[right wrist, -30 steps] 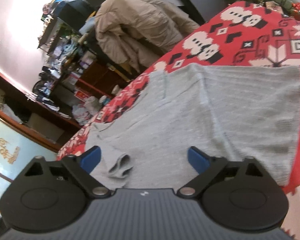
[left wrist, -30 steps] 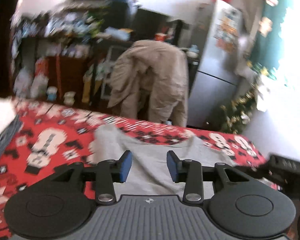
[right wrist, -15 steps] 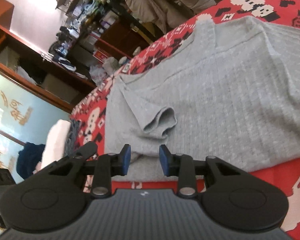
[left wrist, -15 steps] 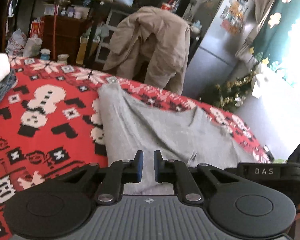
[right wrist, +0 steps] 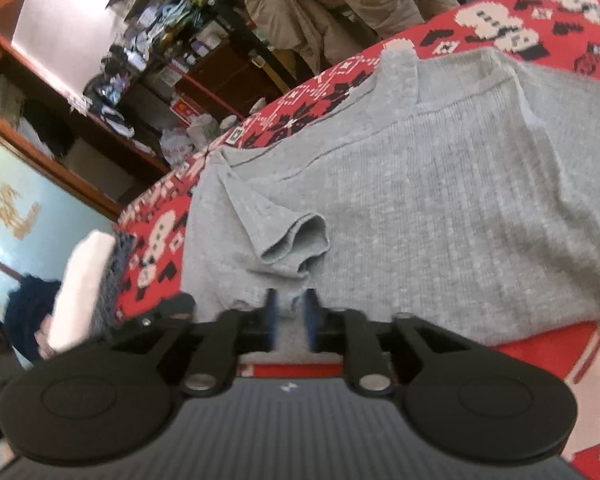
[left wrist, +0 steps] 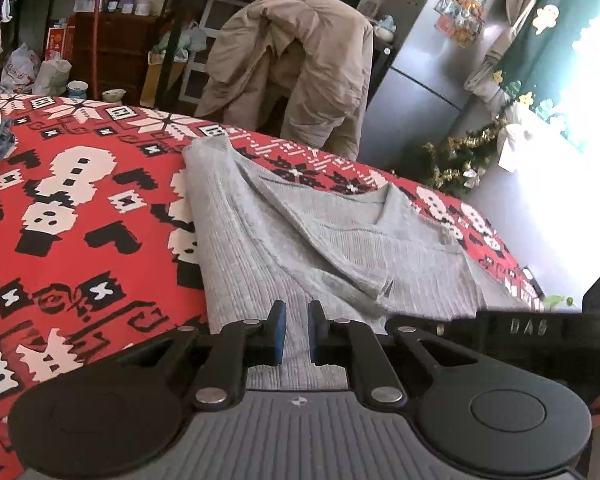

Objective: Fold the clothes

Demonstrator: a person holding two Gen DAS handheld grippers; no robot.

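Underneath, red patterned blanket (left wrist: 80,240); cluttered shelves (left wrist: 112,4).

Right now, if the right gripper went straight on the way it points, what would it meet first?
Probably the folded-in sleeve of the grey shirt, just beyond the right gripper, whose jaws are closing around the shirt's near hem. Depth is unclear.
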